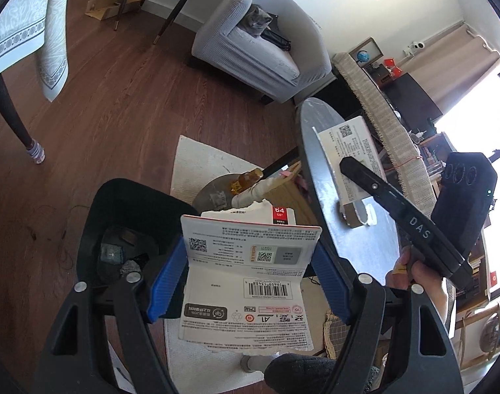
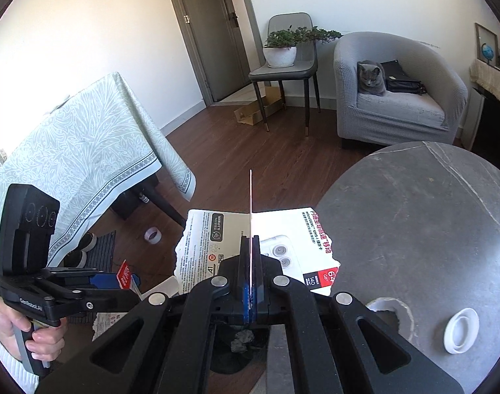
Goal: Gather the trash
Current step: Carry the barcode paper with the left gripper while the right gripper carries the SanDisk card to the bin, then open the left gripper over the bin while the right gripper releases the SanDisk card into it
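- Left gripper (image 1: 250, 279): blue-padded jaws stand wide apart, with a torn card package (image 1: 246, 282) between them. The card's edges lie close to both pads (image 1: 166, 282); whether the pads press on it cannot be told.
- Torn card package: white, printed with barcode and QR codes, bent across its middle. Its ragged lower edge lies nearest the camera.
- Trash bin (image 1: 95, 216): black and open-topped, to the left of and just beyond the left jaws. Small discarded items lie inside.
- Right gripper (image 2: 251, 282): jaws closed flat on a thin card (image 2: 250, 203), seen edge-on, which rises straight ahead from between the pads.
- Second torn package (image 2: 302, 229): white with red lettering and a "64" mark, lying beyond the right jaws at the edge of the round grey table (image 2: 424, 216).
- White ring-shaped lid (image 2: 462, 330): on the table, to the right of the right jaws.
- Grey cat (image 2: 370, 77): seated in a grey armchair (image 2: 397, 111), far beyond both jaws.
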The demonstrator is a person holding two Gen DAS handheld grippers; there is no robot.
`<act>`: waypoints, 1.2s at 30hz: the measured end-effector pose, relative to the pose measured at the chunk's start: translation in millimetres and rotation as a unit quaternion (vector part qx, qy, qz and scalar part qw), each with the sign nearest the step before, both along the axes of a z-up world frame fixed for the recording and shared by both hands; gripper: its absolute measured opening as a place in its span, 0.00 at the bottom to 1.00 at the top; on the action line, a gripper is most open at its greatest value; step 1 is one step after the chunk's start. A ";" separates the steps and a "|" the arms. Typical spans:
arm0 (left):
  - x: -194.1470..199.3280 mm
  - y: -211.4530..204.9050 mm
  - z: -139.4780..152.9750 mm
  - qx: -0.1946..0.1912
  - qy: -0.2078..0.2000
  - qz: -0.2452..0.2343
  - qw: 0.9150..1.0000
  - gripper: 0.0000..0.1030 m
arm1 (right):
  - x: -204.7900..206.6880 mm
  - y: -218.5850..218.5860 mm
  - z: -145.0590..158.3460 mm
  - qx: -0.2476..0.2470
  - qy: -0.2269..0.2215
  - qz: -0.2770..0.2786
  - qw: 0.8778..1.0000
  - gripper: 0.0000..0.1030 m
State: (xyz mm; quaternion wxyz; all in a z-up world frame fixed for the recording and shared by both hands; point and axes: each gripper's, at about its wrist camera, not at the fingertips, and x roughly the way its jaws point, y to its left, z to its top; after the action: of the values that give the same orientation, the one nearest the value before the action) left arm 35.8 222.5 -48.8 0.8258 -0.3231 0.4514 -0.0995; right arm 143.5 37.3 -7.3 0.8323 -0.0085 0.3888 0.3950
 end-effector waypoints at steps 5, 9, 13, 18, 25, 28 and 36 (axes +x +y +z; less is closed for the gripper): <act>-3.6 16.0 -23.1 0.016 0.036 0.006 0.999 0.75 | -6.5 23.1 -2.9 0.000 0.004 0.021 1.000 0.00; -7.4 26.9 -40.9 0.024 0.059 0.010 0.998 0.75 | -12.6 42.1 -8.7 -0.002 0.014 0.036 0.999 0.00; -10.0 35.9 -58.7 0.029 0.078 0.014 0.996 0.75 | -16.9 59.7 -16.2 -0.010 0.022 0.050 0.998 0.00; -10.0 38.2 -78.0 0.036 0.104 0.012 0.994 0.75 | -20.3 74.3 -27.3 -0.032 0.025 0.058 0.997 0.00; -5.0 34.4 -103.9 0.055 0.147 -0.005 0.988 0.76 | -19.9 85.6 -44.3 -0.053 0.035 0.061 0.996 0.00; -4.6 37.5 -110.8 0.078 0.162 0.000 0.984 0.78 | -20.1 90.2 -52.5 -0.062 0.039 0.061 0.995 0.00; -9.3 40.9 -113.5 0.147 0.165 -0.002 0.975 0.80 | -20.6 108.7 -82.6 -0.097 0.055 0.064 0.992 0.00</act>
State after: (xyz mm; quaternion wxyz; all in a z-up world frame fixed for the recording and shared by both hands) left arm 26.5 263.4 -162.3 0.7782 -0.2091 0.5918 0.0208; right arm 122.9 146.0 -89.9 0.7781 -0.0922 0.4687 0.4079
